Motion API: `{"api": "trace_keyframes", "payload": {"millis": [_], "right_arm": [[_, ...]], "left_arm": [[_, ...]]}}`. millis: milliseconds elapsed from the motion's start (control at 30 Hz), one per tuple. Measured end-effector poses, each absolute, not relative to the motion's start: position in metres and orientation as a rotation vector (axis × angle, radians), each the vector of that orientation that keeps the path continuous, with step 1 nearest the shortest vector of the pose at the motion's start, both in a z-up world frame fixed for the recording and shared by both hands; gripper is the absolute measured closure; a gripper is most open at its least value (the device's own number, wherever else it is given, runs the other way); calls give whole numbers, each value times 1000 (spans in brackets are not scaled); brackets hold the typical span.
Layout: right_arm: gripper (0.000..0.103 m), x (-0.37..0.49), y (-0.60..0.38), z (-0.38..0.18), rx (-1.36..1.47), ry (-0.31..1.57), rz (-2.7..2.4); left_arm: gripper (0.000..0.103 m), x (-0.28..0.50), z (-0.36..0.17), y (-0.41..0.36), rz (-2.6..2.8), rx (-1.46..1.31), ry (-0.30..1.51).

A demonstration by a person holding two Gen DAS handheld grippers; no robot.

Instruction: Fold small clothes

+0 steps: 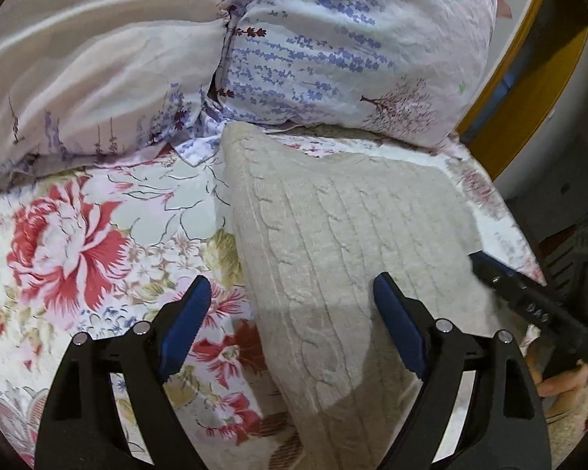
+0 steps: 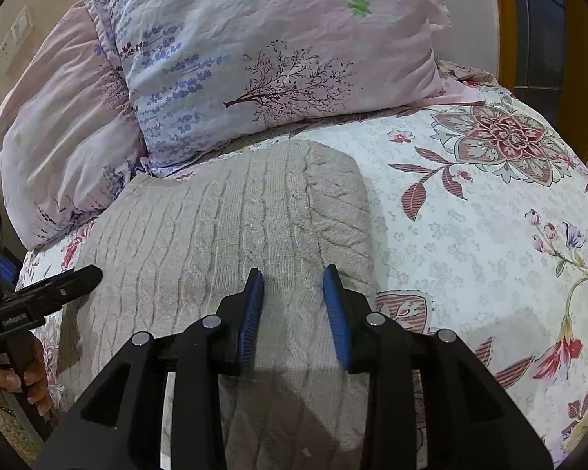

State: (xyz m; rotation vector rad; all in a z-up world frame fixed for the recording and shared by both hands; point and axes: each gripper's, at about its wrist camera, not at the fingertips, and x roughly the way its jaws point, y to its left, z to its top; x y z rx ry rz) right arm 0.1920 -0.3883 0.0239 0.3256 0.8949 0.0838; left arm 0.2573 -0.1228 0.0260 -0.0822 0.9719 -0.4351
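Note:
A beige cable-knit sweater (image 1: 333, 227) lies flat on a floral bedsheet (image 1: 78, 235), folded into a long strip running toward the pillows. My left gripper (image 1: 292, 290) is open and empty, hovering over the sweater's left edge. The sweater also shows in the right wrist view (image 2: 223, 227). My right gripper (image 2: 294, 280) is open and empty, low over the sweater's near right part. The right gripper shows at the right edge of the left wrist view (image 1: 529, 297). The left gripper shows at the left edge of the right wrist view (image 2: 47, 293).
Two pillows with lavender and tree prints (image 1: 333, 47) (image 2: 278, 47) lie behind the sweater. A pink pillow (image 1: 78, 58) lies to the left. The bedsheet (image 2: 470, 215) spreads to the right. A wooden frame (image 1: 529, 58) stands at the far right.

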Motion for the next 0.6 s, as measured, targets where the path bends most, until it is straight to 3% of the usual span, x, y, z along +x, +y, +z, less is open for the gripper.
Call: {"api": "trace_keyframes", "payload": {"millis": [533,567,600], "right_arm": [[68,191,-387,25,335,912,73],[67,192,-389,27,343,923,74],[60,193,-391,30,362,932,81]], "left_arm": [[9,261,20,-132,-370,13,953],[9,261,21,-132,-373,10,952],[9,261,22,-128,-387,-11,955]]}}
